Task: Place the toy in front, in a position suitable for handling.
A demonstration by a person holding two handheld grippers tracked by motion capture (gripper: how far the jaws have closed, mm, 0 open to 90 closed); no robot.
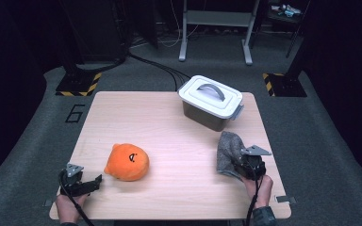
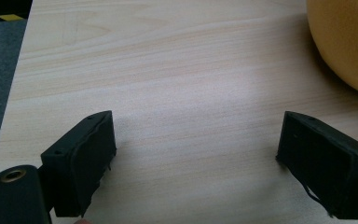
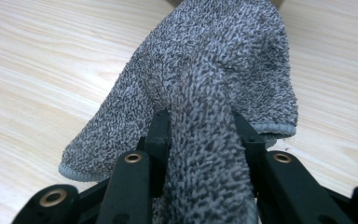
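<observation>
Here we see the right hand-held gripper [image 1: 243,165] at about four o'clock on the worktop [image 1: 169,117], its jaws clamped on a fold of the grey towel [image 3: 214,70], which drapes forward from the pads toward twelve. The left hand-held gripper [image 1: 96,181] sits at roughly eight o'clock, jaws spread wide with bare wood between them. Just at its two o'clock rests the orange plush toy [image 1: 127,162], apparently not touching it. A lidded grey box [image 1: 210,101] stands at one o'clock.
</observation>
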